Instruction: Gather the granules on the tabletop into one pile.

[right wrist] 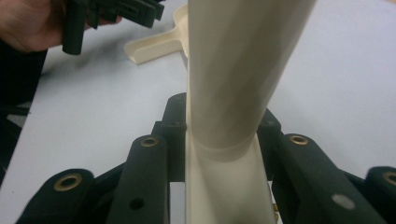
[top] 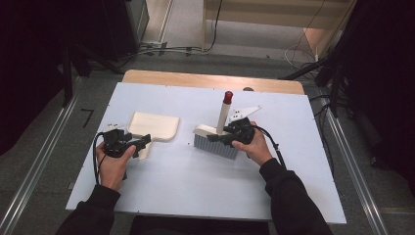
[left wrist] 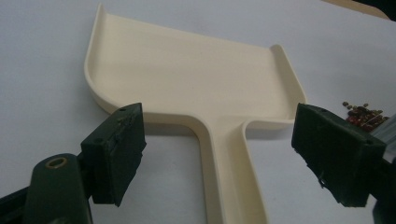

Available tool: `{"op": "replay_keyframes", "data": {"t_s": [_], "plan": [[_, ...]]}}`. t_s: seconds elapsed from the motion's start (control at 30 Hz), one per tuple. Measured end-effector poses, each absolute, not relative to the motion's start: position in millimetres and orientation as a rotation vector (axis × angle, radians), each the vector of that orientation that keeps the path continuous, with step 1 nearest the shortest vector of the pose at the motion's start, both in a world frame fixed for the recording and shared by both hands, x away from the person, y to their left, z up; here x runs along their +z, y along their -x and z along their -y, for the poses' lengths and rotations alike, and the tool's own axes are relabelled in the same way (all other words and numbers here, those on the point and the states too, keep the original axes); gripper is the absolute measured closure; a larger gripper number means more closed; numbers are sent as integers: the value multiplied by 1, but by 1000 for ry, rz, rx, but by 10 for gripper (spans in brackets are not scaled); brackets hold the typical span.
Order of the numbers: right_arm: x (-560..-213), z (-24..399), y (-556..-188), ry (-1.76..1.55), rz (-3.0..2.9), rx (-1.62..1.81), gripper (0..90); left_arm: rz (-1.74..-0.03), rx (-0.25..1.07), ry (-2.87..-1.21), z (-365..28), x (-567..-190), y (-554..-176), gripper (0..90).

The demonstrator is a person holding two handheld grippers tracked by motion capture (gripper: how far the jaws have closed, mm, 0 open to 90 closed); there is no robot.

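A cream dustpan (top: 155, 125) lies flat on the white table, its handle (left wrist: 233, 168) pointing back at my left gripper (top: 140, 143). In the left gripper view that gripper (left wrist: 224, 144) is open, its jaws on either side of the handle and apart from it. My right gripper (top: 229, 137) is shut on the cream handle (right wrist: 229, 88) of a hand brush, low down near its head. The brush stands with its grey bristles (top: 215, 146) on the table and its red-tipped end (top: 228, 96) pointing up and away.
A small heap of reddish-brown grains (left wrist: 363, 113) lies on the table just right of the dustpan's corner. In the right gripper view the other hand and its gripper (right wrist: 112, 11) are at the top left. The white board (top: 293, 186) sits on a wooden table.
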State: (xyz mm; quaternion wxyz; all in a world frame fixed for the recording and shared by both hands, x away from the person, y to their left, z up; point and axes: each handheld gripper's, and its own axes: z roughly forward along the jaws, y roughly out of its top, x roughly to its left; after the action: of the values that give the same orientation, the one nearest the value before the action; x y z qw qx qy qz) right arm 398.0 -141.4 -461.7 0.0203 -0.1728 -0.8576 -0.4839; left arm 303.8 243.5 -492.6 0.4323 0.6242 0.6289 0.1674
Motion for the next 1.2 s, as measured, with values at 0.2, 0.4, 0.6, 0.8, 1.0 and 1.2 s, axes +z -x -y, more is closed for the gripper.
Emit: {"op": "replay_keyframes", "data": {"t_s": [0.2, 0.4, 0.6, 0.8, 1.0, 1.2], "plan": [[-450, 154, -392, 715, 2657, -1576, 641, -1566, 422, -1550, -245, -491, -303, 183], [-446, 173, -383, 934, 2672, -1634, 642, -1570, 425, -1543, -246, -491, -303, 183], [-442, 182, -372, 1103, 2728, -1635, 641, -1570, 424, -1541, -248, -491, -304, 183], [-452, 184, -366, 1244, 2767, -1611, 642, -1565, 420, -1542, -247, -491, -305, 183], [-456, 175, -359, 1361, 2877, -1569, 642, -1567, 417, -1538, -248, -491, -306, 183], [-462, 161, -353, 1490, 2969, -1529, 642, -1567, 418, -1540, -249, -491, -306, 183]]}}
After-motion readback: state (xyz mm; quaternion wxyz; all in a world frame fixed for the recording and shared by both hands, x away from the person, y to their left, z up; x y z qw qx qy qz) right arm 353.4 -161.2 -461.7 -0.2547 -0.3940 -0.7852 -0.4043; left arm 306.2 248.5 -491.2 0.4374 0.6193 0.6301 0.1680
